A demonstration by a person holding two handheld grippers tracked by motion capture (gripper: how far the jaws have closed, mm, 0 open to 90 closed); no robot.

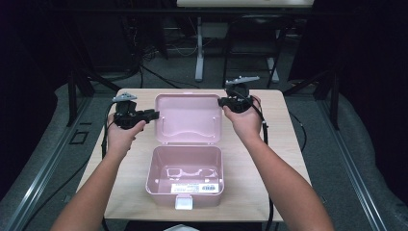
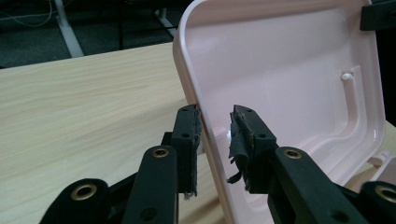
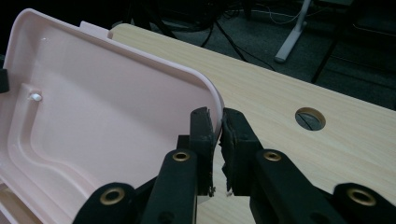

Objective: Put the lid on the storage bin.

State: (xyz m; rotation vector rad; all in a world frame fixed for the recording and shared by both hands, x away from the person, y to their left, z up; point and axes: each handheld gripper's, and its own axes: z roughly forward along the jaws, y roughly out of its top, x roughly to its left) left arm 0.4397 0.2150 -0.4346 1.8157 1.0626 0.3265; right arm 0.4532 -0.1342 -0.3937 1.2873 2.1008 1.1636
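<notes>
Two grippers on the pink lid of an open box.
Right gripper pinched on lid rim; left gripper spread astride opposite rim, above worktop.

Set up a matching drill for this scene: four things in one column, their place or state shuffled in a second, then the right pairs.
1. left claw
2. right claw
3. lid
4. box base

a. open, raised behind the base
b. nearest the person, barcode label inside
c. shut on the lid's right edge
d. astride the lid's left edge, a gap at one pad

Pairs: 1-d, 2-c, 3-a, 4-b
</notes>
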